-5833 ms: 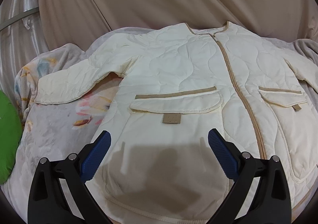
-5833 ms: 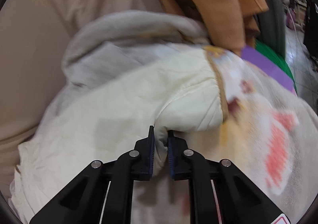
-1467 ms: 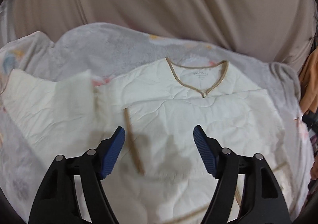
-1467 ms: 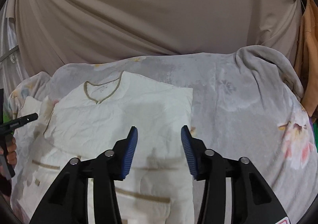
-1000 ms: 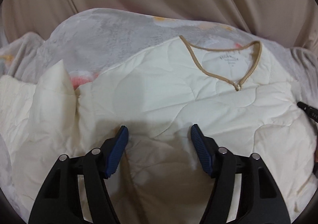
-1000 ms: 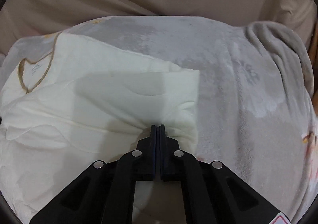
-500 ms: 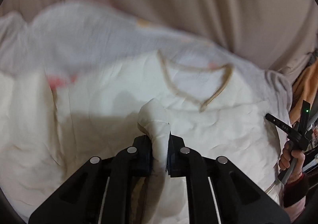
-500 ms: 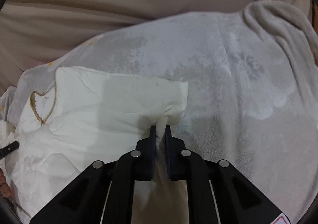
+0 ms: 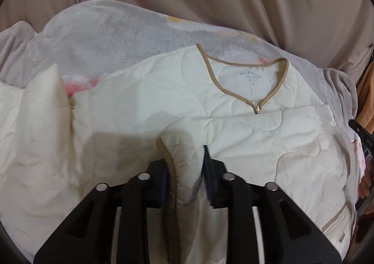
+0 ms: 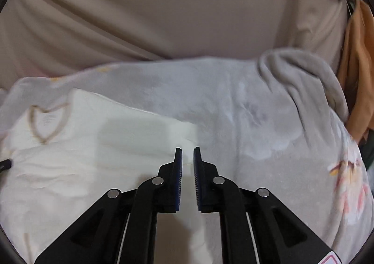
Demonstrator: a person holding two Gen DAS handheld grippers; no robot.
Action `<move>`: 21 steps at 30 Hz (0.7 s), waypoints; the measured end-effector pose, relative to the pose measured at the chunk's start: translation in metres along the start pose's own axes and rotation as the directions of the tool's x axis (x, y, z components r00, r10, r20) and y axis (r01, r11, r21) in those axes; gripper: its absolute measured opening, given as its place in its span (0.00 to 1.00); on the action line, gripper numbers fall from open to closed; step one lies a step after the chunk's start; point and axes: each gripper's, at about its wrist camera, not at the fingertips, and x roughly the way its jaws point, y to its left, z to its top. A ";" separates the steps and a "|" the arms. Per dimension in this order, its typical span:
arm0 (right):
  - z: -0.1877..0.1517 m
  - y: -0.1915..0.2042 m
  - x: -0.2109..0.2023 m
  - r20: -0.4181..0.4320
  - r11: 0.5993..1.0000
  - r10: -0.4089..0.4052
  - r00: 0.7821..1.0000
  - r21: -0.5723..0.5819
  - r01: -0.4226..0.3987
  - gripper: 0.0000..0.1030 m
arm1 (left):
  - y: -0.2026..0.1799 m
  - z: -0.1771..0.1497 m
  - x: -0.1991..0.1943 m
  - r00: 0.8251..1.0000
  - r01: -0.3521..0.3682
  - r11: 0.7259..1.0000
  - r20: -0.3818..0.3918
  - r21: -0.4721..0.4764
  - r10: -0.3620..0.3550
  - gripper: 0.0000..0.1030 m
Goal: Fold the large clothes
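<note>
Left wrist view: my left gripper (image 9: 185, 170) has a tan-trimmed fold of the cream quilted jacket (image 9: 245, 137) between its jaws, which have just been widening; whether the pads still pinch it I cannot tell. Collar ahead and right; grey fleece blanket (image 9: 105, 39) beyond.

Right wrist view: my right gripper (image 10: 187, 158), jaws just parted slightly, nothing between them. Jacket (image 10: 93, 147) left and beneath; blanket (image 10: 268, 123) ahead and right; orange garment (image 10: 357, 72) far right.

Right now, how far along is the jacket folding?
Done: one sleeve lies folded across the cream jacket, zipped, on the grey blanket. In hand: the left tool, jaws just opening, has the tan-trimmed cuff between its pads; the right tool is empty. Left: the other sleeve, then the body.
</note>
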 end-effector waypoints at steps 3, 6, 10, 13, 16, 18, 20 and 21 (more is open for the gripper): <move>-0.021 0.023 -0.010 -0.073 0.989 0.105 0.992 -0.092 -0.111 0.08 | 0.002 -0.011 0.008 0.998 -0.044 0.998 -0.034 0.041 0.046 0.32; -0.060 0.032 0.026 -0.223 0.987 0.040 0.974 -0.145 -0.074 0.02 | 0.003 -0.023 0.001 0.998 -0.053 0.997 -0.026 0.056 0.054 0.32; -0.060 0.024 0.003 -0.198 0.997 0.012 0.980 -0.074 -0.027 0.07 | 0.019 -0.034 -0.047 0.994 -0.102 0.994 0.030 0.031 0.101 0.32; -0.062 0.027 -0.020 -0.198 0.995 0.085 0.976 -0.035 -0.093 0.11 | 0.056 -0.040 -0.087 0.982 -0.166 0.985 0.086 -0.048 0.169 0.48; -0.075 0.041 -0.032 -0.199 0.986 0.152 0.968 -0.034 -0.162 0.17 | 0.118 -0.042 -0.119 0.962 -0.220 0.951 0.115 -0.219 0.249 0.59; -0.085 0.055 -0.033 -0.188 0.982 0.160 0.969 -0.071 -0.176 0.21 | 0.163 -0.041 -0.133 0.945 -0.253 0.911 0.117 -0.326 0.304 0.59; -0.092 0.065 -0.030 -0.185 0.982 0.131 0.974 -0.109 -0.152 0.22 | 0.209 -0.040 -0.143 0.926 -0.279 0.855 0.115 -0.436 0.361 0.60; -0.094 0.066 -0.027 -0.185 0.983 0.126 0.975 -0.112 -0.148 0.22 | 0.236 -0.039 -0.145 0.918 -0.280 0.824 0.112 -0.492 0.379 0.60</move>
